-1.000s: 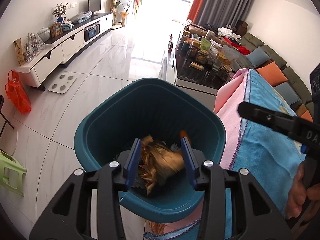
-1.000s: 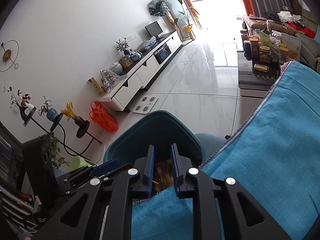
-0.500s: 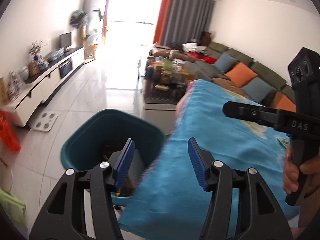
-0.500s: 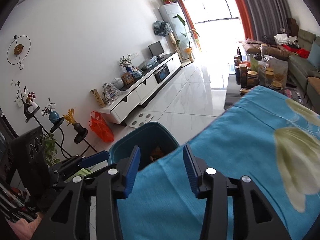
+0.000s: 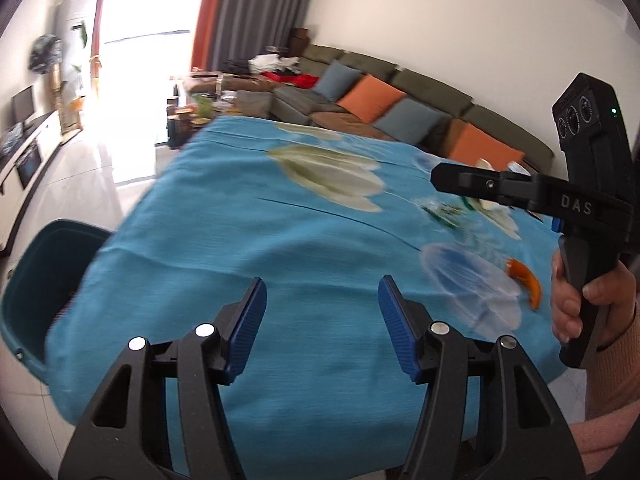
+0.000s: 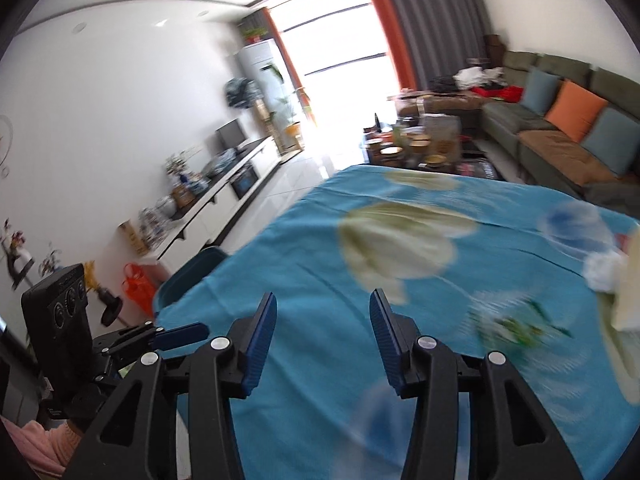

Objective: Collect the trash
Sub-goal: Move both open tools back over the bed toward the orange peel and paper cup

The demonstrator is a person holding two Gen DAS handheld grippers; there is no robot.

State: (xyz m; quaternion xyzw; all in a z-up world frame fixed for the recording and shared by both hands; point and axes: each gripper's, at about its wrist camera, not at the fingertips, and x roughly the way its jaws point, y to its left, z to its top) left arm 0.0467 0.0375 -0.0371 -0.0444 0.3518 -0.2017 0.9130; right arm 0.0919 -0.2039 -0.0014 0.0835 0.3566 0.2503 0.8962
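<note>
Two grippers hover over the blue tablecloth, which covers the table and hides most of the teal bin at its left edge. The left gripper and right gripper both stand about half open, their jaws just parted wider, nothing between them. Trash still lies on the cloth: a white crumpled wad, a blurred green-and-white wrapper, and an orange peel.
</note>
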